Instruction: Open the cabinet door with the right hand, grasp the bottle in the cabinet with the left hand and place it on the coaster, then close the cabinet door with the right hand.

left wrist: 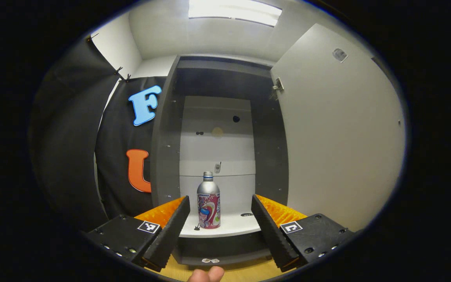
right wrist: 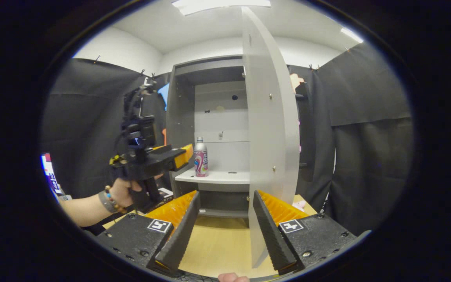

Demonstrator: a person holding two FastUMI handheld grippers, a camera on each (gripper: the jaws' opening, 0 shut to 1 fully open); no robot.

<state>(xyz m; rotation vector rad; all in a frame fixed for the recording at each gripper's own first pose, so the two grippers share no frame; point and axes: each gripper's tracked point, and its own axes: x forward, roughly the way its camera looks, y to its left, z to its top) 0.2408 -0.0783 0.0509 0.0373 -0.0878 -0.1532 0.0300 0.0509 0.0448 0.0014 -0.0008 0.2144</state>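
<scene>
Cabinet door [left wrist: 339, 137]: swung open, right of frame. Drink bottle [left wrist: 208, 200]: upright on white shelf [left wrist: 233, 225], centre frame, between left gripper [left wrist: 220, 219] spread fingers, not touched. Advise: advance level, close around body. Right gripper [right wrist: 225, 223]: spread, empty, near door edge.

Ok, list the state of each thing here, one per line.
Cabinet door: swung open.
Bottle: upright on the cabinet shelf, ungrasped.
Left gripper: jaws open, lined up on the bottle.
Right gripper: jaws open, beside the door's edge, not gripping it.
</scene>
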